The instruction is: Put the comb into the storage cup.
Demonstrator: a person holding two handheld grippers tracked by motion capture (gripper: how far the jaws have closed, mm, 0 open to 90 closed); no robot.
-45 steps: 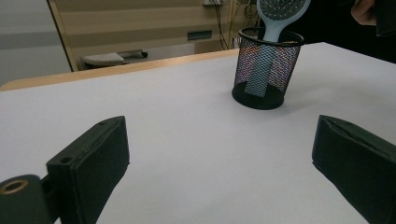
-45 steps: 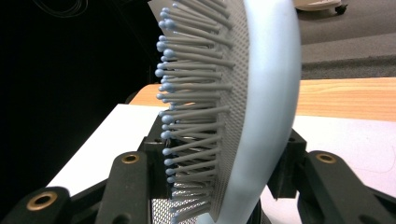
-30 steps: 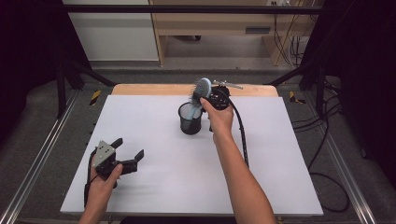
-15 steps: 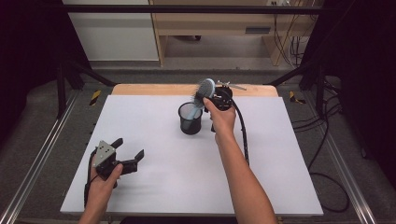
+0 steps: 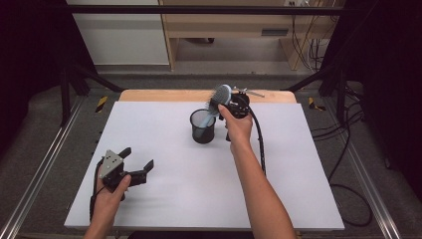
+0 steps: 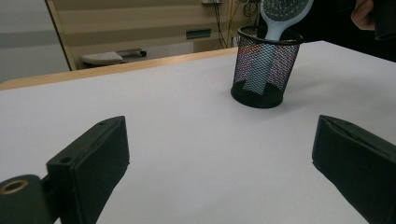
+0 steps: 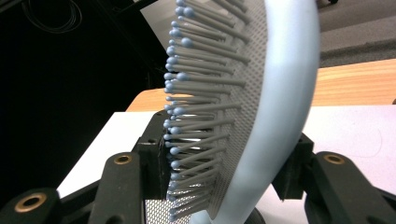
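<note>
Between the jaws of the right gripper (image 5: 228, 105) we find the head of a pale blue hairbrush (image 5: 219, 98), gripped from both sides: in the right gripper view one jaw presses against the bristle tips and the other against the smooth back of the hairbrush (image 7: 261, 116). We record this gripper as closed on the brush head, held up above the far middle of the white table (image 5: 298, 169). Below and just to the left of that gripper stands a black mesh cup (image 5: 203, 126), upright on the table, and the brush handle slants down into it; in the left gripper view the handle shows through the mesh of the cup (image 6: 261, 70), with the brush head (image 6: 282, 11) rising above the rim. We cannot tell whether the handle touches the bottom of the cup. The left gripper (image 5: 135, 164) is held low at the near left part of the table, well apart from the cup, which lies ahead of it and to its right. Its jaws stand wide apart with nothing between them, as its own view confirms, with bare table surface (image 6: 196, 158) in the gap. A black cable (image 5: 260, 144) trails from the right gripper back along the person's forearm.
</note>
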